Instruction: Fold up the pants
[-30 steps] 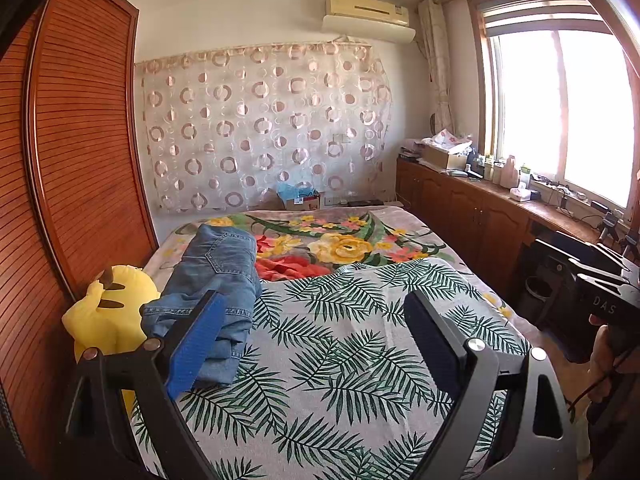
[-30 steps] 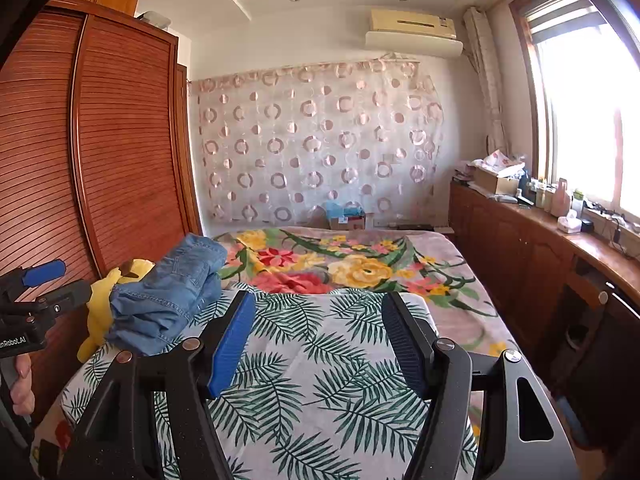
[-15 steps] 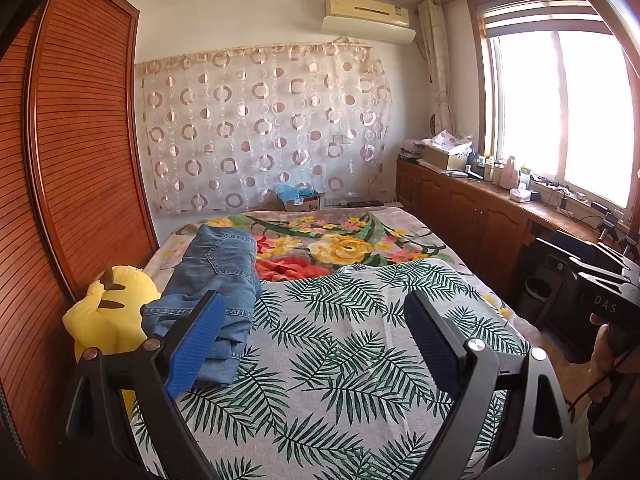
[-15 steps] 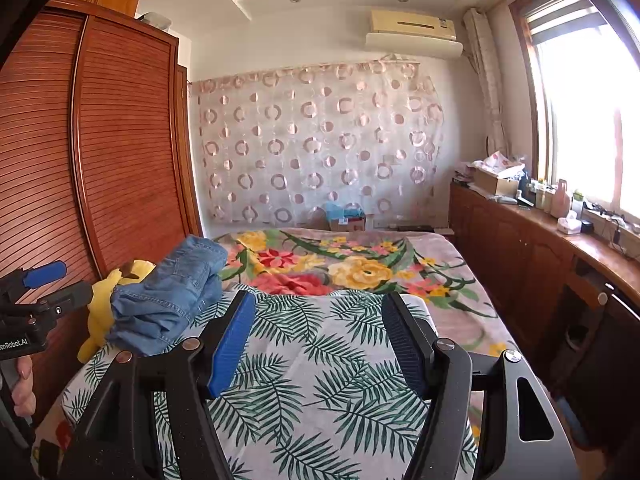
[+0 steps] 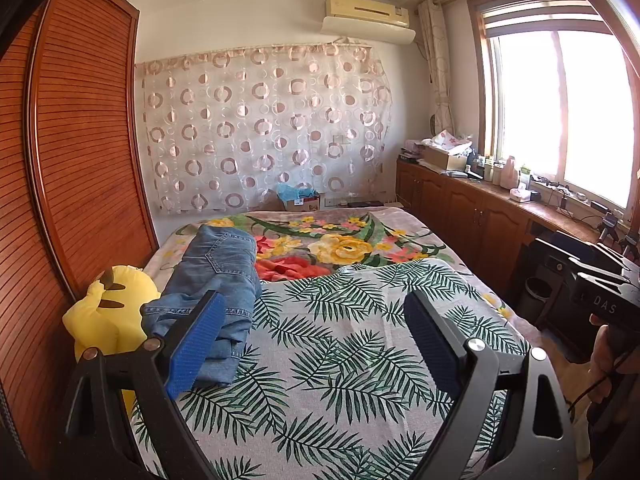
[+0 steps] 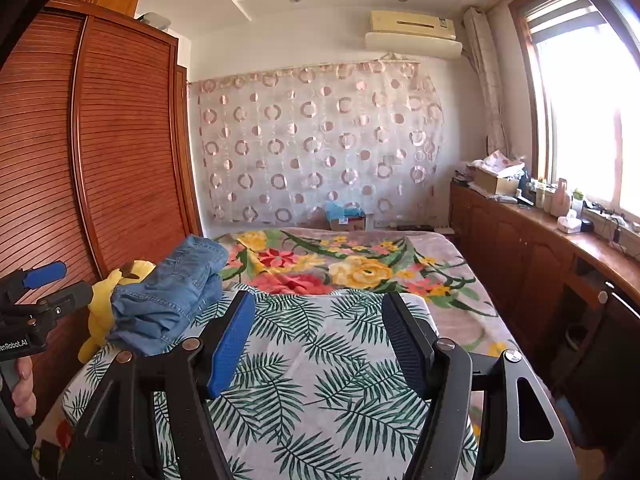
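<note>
**Lying folded at the bed's left edge: blue jeans, with both claws held back and empty**

Starting at the far left, a tall reddish-brown slatted wooden wardrobe (image 5: 80,152) runs along the wall. Beside it, a yellow plush toy (image 5: 108,312) leans at the bed's left edge. Touching it on the right lie the blue denim jeans (image 5: 216,276), folded into a layered bundle. Their long axis runs from near to far along the left side of the bed, which is covered with a palm-leaf and flower patterned bedspread (image 5: 360,320).

From both claws the jeans lie ahead and to the left. The left gripper (image 5: 312,332) is the nearer one; its blue left pad overlaps the bundle's near end in its own view. The right gripper (image 6: 316,332) hovers further right. Both point level down the bed, jaws spread wide, holding nothing.

The bundle already looks folded, which would fit a finished fold or a further fold to come.
</note>
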The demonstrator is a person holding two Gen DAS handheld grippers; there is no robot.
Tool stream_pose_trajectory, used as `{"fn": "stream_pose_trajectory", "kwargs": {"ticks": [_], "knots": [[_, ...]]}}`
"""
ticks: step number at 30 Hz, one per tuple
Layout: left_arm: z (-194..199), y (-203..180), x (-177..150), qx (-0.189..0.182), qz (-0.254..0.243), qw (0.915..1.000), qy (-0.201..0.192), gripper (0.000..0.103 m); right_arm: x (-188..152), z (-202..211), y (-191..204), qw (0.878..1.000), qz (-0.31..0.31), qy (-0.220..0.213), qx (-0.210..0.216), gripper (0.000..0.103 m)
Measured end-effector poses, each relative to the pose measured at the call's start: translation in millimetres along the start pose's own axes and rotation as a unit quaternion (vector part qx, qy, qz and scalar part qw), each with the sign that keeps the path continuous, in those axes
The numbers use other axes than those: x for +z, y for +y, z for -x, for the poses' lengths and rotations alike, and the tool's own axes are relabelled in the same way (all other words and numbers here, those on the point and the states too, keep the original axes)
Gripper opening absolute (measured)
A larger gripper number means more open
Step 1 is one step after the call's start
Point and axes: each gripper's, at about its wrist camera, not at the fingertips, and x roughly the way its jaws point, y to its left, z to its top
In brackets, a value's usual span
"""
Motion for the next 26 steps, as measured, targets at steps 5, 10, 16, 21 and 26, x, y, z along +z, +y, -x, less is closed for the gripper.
{"fn": "stream_pose_trajectory", "kwargs": {"ticks": [5,10,16,21,26], "knots": [[-0.3,0.0,0.1,0.000,0.000,1.0000,-0.001,0.091,0.4,-0.1,-0.7,1.000,0.000,0.000,0.000,0.068],[-0.3,0.1,-0.1,0.000,0.000,1.0000,-0.001,0.091,0.9,0.0,-1.7,1.000,0.000,-0.001,-0.001,0.068],[-0.4,0.2,-0.4,0.000,0.000,1.0000,-0.001,0.091,0.5,-0.1,-0.8,1.000,-0.002,0.000,-0.002,0.068],[0.1,-0.6,-0.1,0.000,0.000,1.0000,-0.001,0.091,1.0,-0.2,-1.6,1.000,-0.002,0.000,-0.002,0.068],[0.1,-1.8,0.5,0.000,0.001,1.0000,-0.001,0.091,0.0,-0.7,0.5,1.000,-0.002,0.000,-0.002,0.068]]}}
